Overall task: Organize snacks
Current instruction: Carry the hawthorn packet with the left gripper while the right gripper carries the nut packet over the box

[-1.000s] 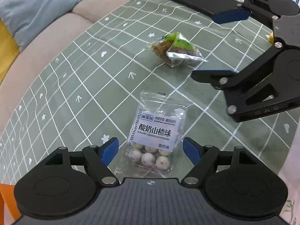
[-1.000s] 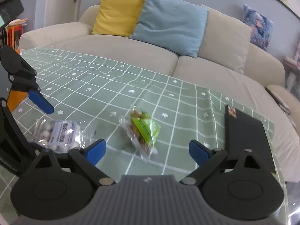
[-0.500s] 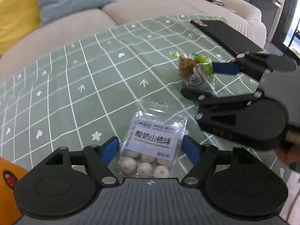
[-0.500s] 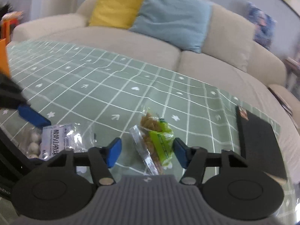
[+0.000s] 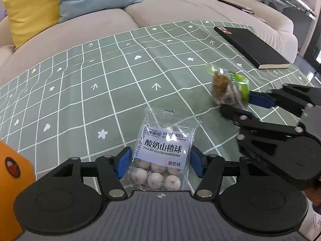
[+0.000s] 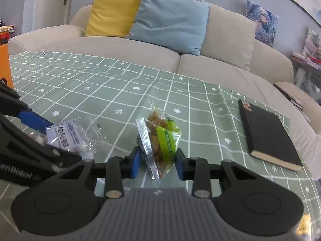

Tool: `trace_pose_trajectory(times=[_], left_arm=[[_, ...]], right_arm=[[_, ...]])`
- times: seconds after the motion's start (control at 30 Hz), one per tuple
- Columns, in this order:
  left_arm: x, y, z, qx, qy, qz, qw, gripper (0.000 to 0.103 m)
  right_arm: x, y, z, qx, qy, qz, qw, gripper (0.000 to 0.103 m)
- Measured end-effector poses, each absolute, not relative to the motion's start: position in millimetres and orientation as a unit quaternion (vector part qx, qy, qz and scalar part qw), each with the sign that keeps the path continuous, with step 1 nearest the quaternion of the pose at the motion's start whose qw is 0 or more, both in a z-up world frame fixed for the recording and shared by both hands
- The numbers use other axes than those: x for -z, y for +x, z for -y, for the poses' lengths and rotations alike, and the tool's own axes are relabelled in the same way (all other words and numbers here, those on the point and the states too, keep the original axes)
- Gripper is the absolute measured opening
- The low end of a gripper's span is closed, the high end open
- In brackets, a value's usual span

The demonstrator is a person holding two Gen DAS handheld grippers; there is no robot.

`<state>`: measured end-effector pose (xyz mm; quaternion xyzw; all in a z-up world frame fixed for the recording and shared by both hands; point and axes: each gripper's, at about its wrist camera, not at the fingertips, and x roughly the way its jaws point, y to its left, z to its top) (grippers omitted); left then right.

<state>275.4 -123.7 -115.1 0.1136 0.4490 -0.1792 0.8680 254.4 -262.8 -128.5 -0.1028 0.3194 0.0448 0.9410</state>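
Observation:
A clear bag of white yogurt-coated hawthorn balls (image 5: 164, 146) lies flat on the green checked tablecloth (image 5: 100, 84). My left gripper (image 5: 160, 164) straddles it, its jaws closing and the blue pads just at the bag's side edges. A green and clear pack of brown snack pieces (image 6: 162, 140) stands tipped up between the blue pads of my right gripper (image 6: 157, 162). That gripper's jaws are closing and pinch the pack. The left wrist view shows that pack (image 5: 226, 88) upright in the right gripper (image 5: 238, 102), to the right of the hawthorn bag.
A black notebook (image 6: 266, 134) lies at the table's far right corner. An orange box (image 5: 12, 172) stands at the left edge. A beige sofa (image 6: 120, 50) with yellow and blue cushions runs along the table's far side. The two grippers sit close side by side.
Both grippers' jaws have narrowed around their packs. The right gripper came down on the green pack, which now stands tipped up between its pads. The left gripper has rolled.

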Motion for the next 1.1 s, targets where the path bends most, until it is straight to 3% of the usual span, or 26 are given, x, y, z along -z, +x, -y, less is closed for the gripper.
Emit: trace_pose_trajectory(times=[0.27,1.1], left_arm=[[110.9,253.2,124.0,0.152,0.117,-0.449,0.873,0.064],[35.7,134.7,77.6,0.127,-0.008,-0.375,0.918,0.063]], right_arm=[[109.2,230.6,264.9,-0.045,-0.081,-0.331,0.939,0.029],[55.1,101.6,243.8,-0.061,-0.002,-0.326,0.944,0.027]])
